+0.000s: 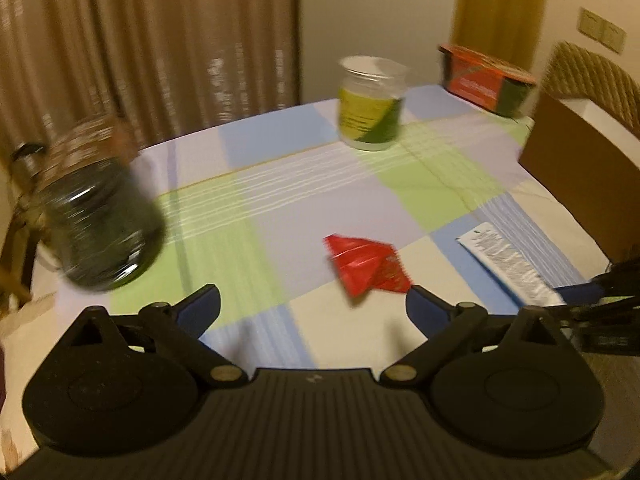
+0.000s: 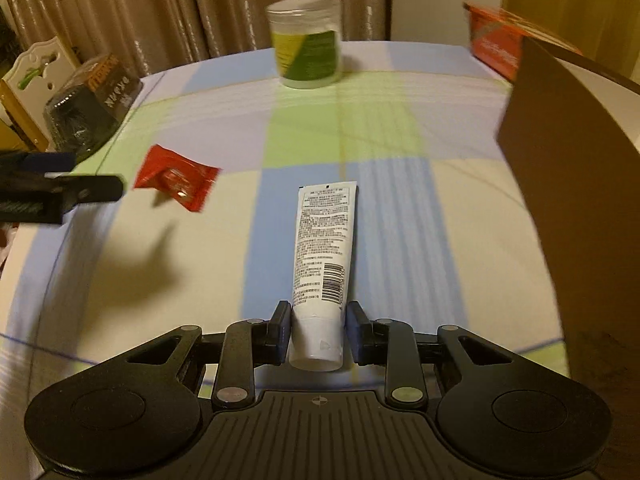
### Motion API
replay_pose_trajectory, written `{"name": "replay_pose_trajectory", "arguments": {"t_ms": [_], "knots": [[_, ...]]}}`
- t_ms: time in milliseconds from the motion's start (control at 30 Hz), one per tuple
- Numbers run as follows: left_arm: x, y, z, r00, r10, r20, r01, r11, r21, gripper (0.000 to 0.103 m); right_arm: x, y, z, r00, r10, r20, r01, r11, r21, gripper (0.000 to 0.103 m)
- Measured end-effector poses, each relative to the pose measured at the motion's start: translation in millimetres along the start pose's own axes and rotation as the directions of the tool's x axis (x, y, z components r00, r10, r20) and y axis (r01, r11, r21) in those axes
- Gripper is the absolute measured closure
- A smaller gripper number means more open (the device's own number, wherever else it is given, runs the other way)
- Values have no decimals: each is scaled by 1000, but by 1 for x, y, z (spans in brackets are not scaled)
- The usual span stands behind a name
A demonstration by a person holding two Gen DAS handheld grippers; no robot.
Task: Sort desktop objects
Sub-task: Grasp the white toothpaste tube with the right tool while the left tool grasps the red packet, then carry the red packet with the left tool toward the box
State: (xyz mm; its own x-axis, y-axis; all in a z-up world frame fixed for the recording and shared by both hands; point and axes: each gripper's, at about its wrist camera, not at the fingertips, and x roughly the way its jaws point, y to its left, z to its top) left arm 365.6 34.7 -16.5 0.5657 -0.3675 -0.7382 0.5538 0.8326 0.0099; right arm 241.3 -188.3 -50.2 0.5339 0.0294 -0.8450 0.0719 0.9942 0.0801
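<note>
Sorting barely begun: on your counter the dark jar, the clear tub, the orange box and the red packet all lie loose, apart from the brown box at the right edge. Your right gripper has its jaws nearly closed around the cap end of the white tube, pads touching or about to. Your left gripper hangs wide open and empty, just short of the red packet.
</note>
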Motion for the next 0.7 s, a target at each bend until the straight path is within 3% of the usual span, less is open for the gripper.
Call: {"name": "replay_pose_trajectory", "arguments": {"t_ms": [133,200,300,433,500,567,700], "knots": [[28,-9,10,999,-44,-13,44,999,-15,11,-7,-9,-9,1000,-8,2,8,1000,19,75],[39,-12,13,998,-57,-26,56,998,-26,17,-9,-11,-12,1000,-10,4,10,1000,29,75],[55,-17,16,996,-70,-48,68,997,-44,28,-9,-13,-13,1000,-13,11,12,999,30,75],[69,-21,14,995,-67,-76,62,996,-69,59,-7,-13,-13,1000,-13,15,13,1000,24,75],[68,-21,14,995,-65,-71,59,995,-81,64,-6,-12,-12,1000,-14,17,14,1000,20,75],[67,-20,13,996,-62,-65,56,994,-93,77,-5,-11,-10,1000,-13,16,12,1000,17,75],[53,-18,8,997,-61,-51,55,993,-105,82,-6,-9,-10,1000,-4,18,4,1000,4,75]]}}
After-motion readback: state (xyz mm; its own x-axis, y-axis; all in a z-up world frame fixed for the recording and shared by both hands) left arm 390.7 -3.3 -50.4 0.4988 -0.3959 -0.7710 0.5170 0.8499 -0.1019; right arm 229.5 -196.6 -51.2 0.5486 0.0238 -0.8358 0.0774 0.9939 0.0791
